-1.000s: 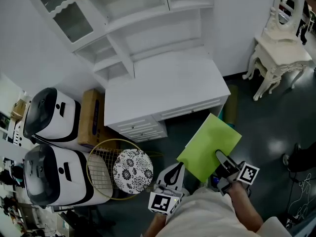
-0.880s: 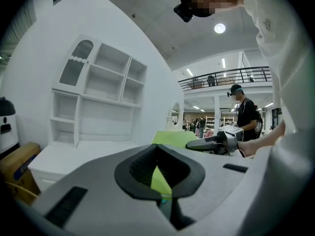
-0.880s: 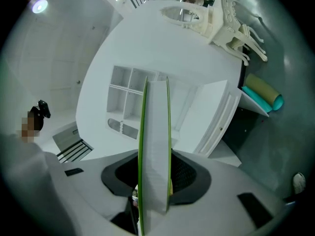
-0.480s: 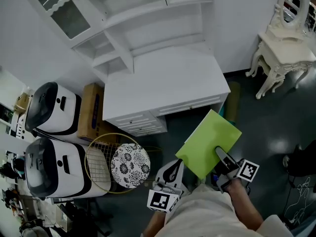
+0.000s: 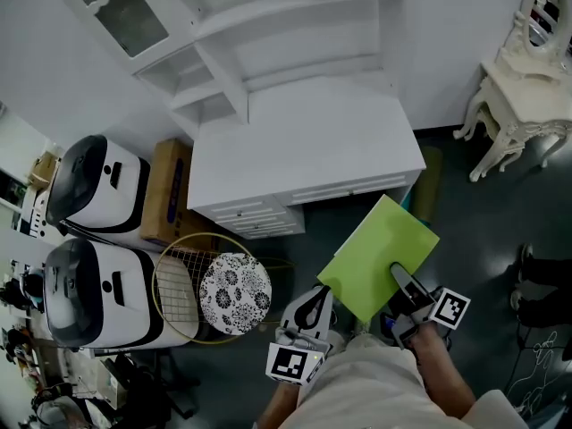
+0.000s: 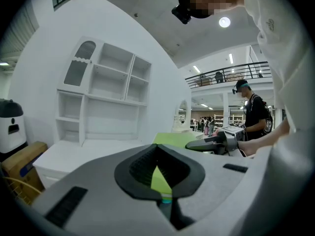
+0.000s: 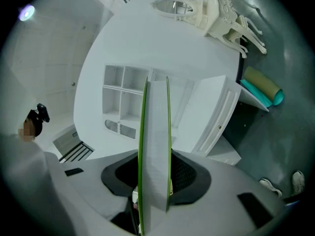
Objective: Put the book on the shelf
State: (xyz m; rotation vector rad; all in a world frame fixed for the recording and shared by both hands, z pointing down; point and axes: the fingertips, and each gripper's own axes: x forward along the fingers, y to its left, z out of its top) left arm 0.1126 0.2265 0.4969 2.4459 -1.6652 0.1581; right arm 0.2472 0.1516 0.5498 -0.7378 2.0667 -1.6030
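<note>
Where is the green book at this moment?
In the head view the green book is at the lower right, clamped in the right hand-held gripper. It is held just in front of the white desk, near its right corner.

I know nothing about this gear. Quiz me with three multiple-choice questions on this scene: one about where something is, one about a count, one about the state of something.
1. Where is the green book relative to the white desk?
A. lying on its top
B. held in the air in front of it
C. tucked under it

2. How many white machines with black tops stand left of the desk?
A. one
B. four
C. two

3. What is the right gripper doing?
A. shut on the book
B. open and empty
C. shut on a cup

Answers:
1 B: the head view shows the book over the floor on the desk's near side.
2 C: a second machine stands just below the first in the head view.
3 A: in the right gripper view its pads press on both covers.
</note>
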